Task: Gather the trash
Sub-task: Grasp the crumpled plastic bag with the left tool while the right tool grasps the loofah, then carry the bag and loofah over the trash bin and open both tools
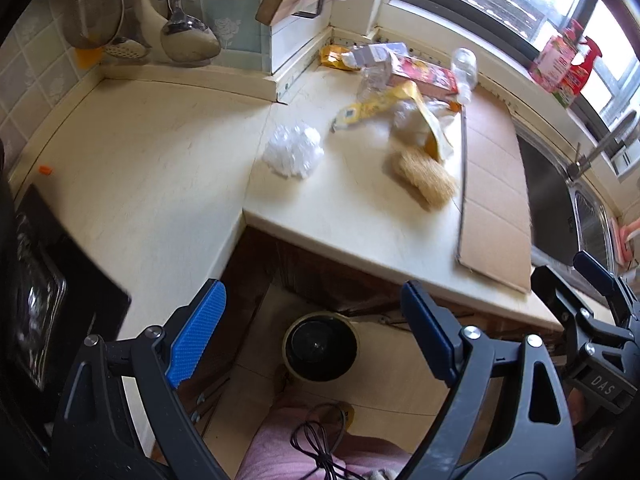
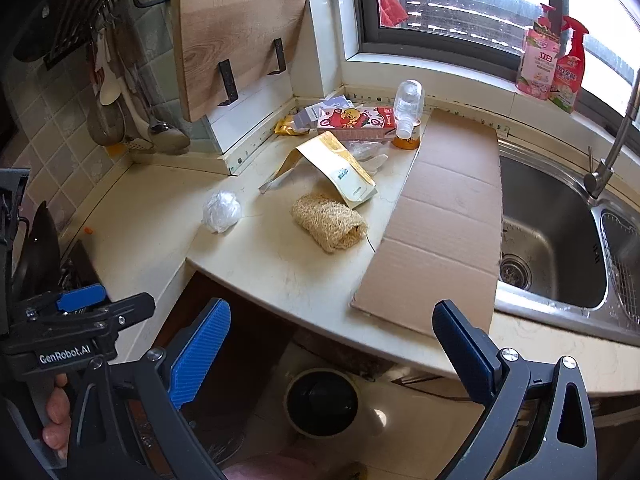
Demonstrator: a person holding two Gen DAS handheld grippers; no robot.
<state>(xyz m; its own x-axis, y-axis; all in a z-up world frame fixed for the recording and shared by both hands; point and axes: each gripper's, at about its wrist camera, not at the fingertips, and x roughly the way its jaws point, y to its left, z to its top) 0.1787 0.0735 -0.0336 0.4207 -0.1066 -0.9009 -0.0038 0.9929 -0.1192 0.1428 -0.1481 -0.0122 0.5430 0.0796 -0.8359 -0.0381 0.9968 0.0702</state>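
Observation:
Trash lies on the cream counter (image 2: 280, 264): a crumpled white plastic ball (image 2: 221, 211) (image 1: 293, 150), a loofah sponge (image 2: 328, 222) (image 1: 425, 178), a yellow paper bag (image 2: 338, 168) (image 1: 400, 114), a red carton (image 2: 354, 123), a clear bottle (image 2: 408, 106) (image 1: 464, 74) and a flat cardboard sheet (image 2: 444, 220) (image 1: 494, 200). A round bin with a black liner (image 2: 322, 402) (image 1: 320, 346) stands on the floor below. My left gripper (image 1: 314, 344) and right gripper (image 2: 332, 354) are both open and empty, held in front of the counter edge above the bin.
A steel sink (image 2: 552, 236) with a tap is to the right. Soap bottles (image 2: 554, 60) stand on the windowsill. A cutting board (image 2: 236, 40) and ladles (image 1: 188, 28) hang on the tiled wall. A black stove (image 1: 44, 300) is at left.

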